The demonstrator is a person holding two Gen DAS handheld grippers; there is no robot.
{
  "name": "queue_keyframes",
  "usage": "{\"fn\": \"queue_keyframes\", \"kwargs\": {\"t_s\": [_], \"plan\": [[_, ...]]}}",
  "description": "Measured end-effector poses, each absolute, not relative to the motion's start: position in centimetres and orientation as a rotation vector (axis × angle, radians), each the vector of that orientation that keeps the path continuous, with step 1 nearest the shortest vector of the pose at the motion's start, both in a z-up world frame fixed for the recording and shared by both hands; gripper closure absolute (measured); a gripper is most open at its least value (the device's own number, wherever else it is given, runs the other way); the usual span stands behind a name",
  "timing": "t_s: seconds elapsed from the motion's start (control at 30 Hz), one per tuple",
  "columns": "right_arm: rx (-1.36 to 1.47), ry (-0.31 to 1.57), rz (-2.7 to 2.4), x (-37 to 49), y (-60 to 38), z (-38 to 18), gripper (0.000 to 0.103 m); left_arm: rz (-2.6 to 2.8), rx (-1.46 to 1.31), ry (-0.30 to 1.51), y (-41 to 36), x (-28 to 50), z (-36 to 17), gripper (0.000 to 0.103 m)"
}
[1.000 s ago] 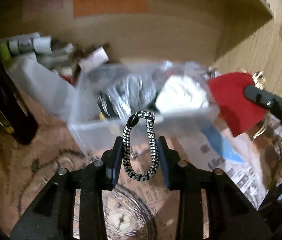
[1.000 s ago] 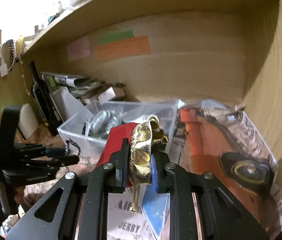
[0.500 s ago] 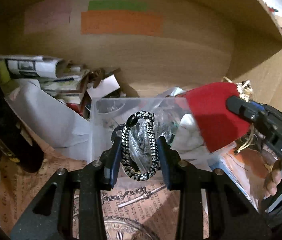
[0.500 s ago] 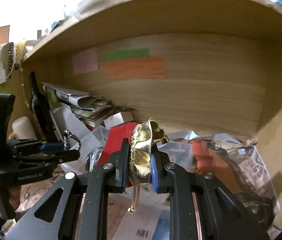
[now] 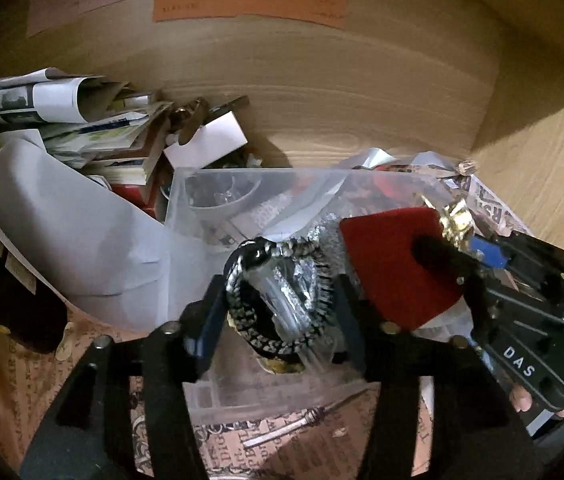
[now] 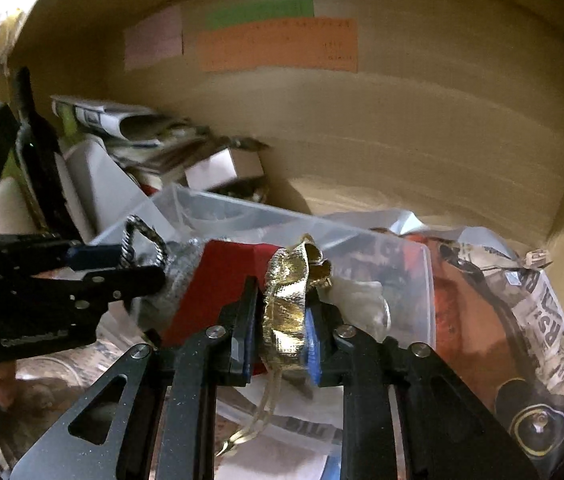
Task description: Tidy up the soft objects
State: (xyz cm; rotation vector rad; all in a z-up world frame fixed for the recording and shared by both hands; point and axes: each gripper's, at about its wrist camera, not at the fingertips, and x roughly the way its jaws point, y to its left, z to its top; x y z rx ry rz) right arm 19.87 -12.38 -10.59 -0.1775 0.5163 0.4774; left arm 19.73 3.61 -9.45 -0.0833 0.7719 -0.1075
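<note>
Holding one braided cord loop (image 5: 278,300) in our left gripper (image 5: 278,312) and one red pouch (image 6: 222,284) by its gold ribbon (image 6: 287,304) in our right gripper (image 6: 282,340), jaws closed on each, above one clear bin (image 6: 413,276), we judge either may snag its rim.

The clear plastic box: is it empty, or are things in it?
Not empty. The clear plastic box holds silvery material and something white; how full, cannot tell.
</note>
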Motion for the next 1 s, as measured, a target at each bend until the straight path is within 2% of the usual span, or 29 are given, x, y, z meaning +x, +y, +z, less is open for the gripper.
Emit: {"fn": "queue_keyframes", "kwargs": {"t_s": [0.07,0.17,0.2,0.27,0.33,0.4,0.67,0.7,0.77,0.83,1.0], "plan": [[-0.185,0.524,0.464,20.1,-12.3,-10.8,0.078,-0.108,-0.073,0.769,3.5,19.8,-9.5,0.044],[-0.198,0.531,0.441,20.4,-12.3,-11.0,0.061,-0.105,-0.051,0.761,3.3,19.7,-9.5,0.038],[-0.202,0.529,0.433,20.3,-12.3,-10.9,0.055,-0.102,-0.047,0.756,3.3,19.6,-9.4,0.037],[-0.211,0.513,0.423,20.1,-12.3,-10.7,0.05,-0.106,-0.047,0.743,3.5,19.4,-9.1,0.037],[-0.212,0.499,0.414,19.9,-12.4,-10.3,0.038,-0.11,-0.06,0.725,3.7,18.8,-8.5,0.037],[-0.205,0.476,0.404,19.5,-12.8,-9.8,0.033,-0.105,-0.067,0.703,4.0,18.3,-7.8,0.036],[-0.14,0.368,0.429,16.2,-14.6,-6.0,0.03,-0.07,-0.07,0.555,4.4,14.4,-3.8,0.036],[-0.13,0.346,0.434,15.5,-14.8,-5.4,0.03,-0.07,-0.067,0.529,4.3,13.7,-3.2,0.034],[-0.116,0.316,0.447,14.5,-15.1,-4.4,0.027,-0.066,-0.066,0.477,4.3,12.5,-2.2,0.014],[-0.105,0.278,0.458,13.1,-15.3,-3.4,0.022,-0.052,-0.06,0.411,4.1,11.0,-1.1,0.013],[-0.091,0.213,0.486,10.6,-15.4,-1.9,0.018,-0.06,-0.037,0.327,3.5,8.2,0.7,0.01]]}}
